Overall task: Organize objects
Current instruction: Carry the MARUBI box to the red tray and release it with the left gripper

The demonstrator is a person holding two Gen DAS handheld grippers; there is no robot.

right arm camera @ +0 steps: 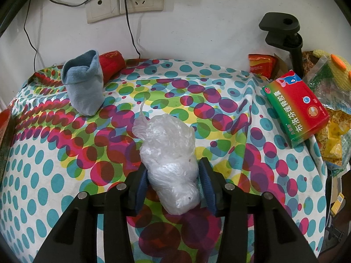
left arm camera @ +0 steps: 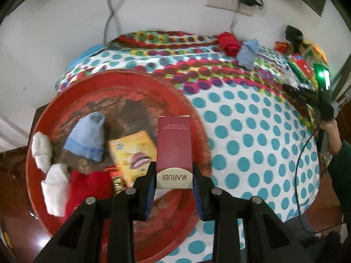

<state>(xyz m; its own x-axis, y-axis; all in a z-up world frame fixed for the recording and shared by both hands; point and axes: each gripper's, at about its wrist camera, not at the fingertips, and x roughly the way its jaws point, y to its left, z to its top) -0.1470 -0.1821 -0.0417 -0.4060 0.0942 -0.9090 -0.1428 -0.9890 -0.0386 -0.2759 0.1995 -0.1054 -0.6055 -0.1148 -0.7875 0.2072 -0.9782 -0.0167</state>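
My left gripper (left arm camera: pixel 174 175) is shut on a dark red Marubi box (left arm camera: pixel 174 146) and holds it over the round red tray (left arm camera: pixel 182 107). In the tray lie a blue sock (left arm camera: pixel 86 139), two white socks (left arm camera: pixel 41 149), a red sock (left arm camera: pixel 87 186) and a yellow box (left arm camera: pixel 131 153). My right gripper (right arm camera: pixel 173 175) is around a crumpled clear plastic bag (right arm camera: pixel 169 153) on the dotted cloth, its pads touching both sides. A blue sock (right arm camera: pixel 84 83) and a red sock (right arm camera: pixel 110 64) sit at the far left. A red-green medicine box (right arm camera: pixel 296 107) lies at the right.
The dotted tablecloth (right arm camera: pixel 65 153) covers the table. A black clamp stand (right arm camera: pixel 283 37), snack packets (right arm camera: pixel 260 64) and a yellow plush toy (right arm camera: pixel 337 70) crowd the right edge. Wall sockets with cables (right arm camera: pixel 125 2) are behind. The other gripper shows in the left wrist view (left arm camera: pixel 311 96).
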